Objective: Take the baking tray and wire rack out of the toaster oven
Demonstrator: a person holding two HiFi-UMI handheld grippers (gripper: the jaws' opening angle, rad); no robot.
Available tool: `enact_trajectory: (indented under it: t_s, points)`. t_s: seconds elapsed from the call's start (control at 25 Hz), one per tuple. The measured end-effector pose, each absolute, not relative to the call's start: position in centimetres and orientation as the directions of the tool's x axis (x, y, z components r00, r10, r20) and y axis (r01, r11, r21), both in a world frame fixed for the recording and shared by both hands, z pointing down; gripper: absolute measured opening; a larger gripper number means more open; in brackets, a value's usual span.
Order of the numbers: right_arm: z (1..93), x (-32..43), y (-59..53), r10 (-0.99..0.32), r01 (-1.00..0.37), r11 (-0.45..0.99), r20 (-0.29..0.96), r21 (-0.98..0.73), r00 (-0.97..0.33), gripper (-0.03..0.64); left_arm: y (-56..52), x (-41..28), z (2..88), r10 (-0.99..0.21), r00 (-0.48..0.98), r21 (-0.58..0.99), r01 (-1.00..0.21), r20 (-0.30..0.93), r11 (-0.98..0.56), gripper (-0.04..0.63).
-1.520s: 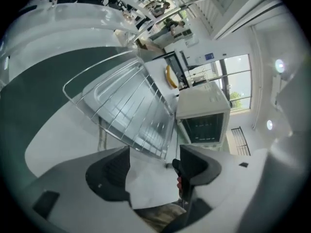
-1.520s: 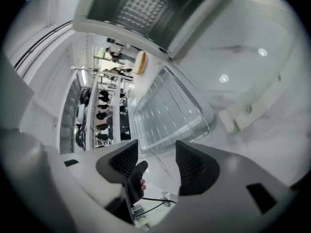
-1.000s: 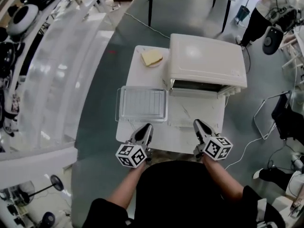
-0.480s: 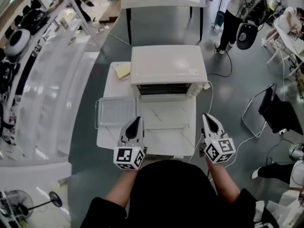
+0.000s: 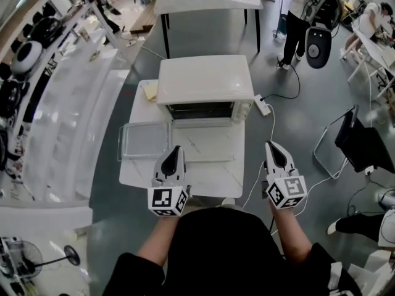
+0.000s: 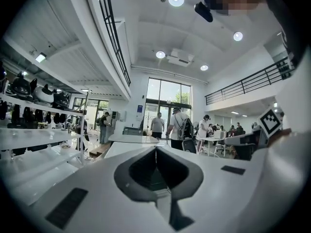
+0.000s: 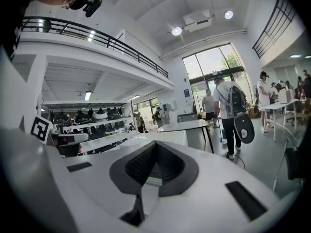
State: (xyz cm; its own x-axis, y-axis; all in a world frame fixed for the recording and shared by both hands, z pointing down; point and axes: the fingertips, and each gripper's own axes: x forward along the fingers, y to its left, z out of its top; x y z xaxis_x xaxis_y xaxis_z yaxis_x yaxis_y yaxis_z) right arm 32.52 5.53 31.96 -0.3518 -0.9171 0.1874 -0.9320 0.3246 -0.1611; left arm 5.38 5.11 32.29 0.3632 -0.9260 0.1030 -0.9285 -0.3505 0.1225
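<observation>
White-and-grey left gripper, over the white marble-patterned desk's near edge, has its jaws pressed together on nothing; the matching right gripper, beyond its right edge, likewise.

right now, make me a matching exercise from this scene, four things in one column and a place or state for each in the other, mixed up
Things:
1 toaster oven
2 baking tray
3 left tongs
4 right tongs

Places or states:
a shut, empty, off the right side of the table, over the floor
b door folded down open
c shut, empty, over the near part of the table
d out of the oven, on the table left of the open door

Pairs: 1-b, 2-d, 3-c, 4-a
</observation>
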Motion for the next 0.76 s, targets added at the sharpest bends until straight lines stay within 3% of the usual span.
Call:
enact_trajectory:
  t_s: [0.2,0.4,0.76]
  points:
    - [31.4,33.7,10.4,-0.906,-0.926,0.347,0.203,-0.145,-0.371,0.021,10.4,7.1,30.5,-0.934,0.346,0.107,-0.936,0.093,-0.336,0.021]
    - [34.3,31.2,5.6,-0.889,-0.909,0.382,0.204,-0.167,-0.411,0.021,6.3,5.5,33.0,-0.943,0.318,0.096,-0.946,0.103,-0.308,0.021]
    - [32.9,31.2,7.5,-0.886,-0.907,0.392,0.202,-0.154,-0.418,0.021,7.8,5.9,32.0,-0.945,0.314,0.096,-0.947,0.094,-0.306,0.021]
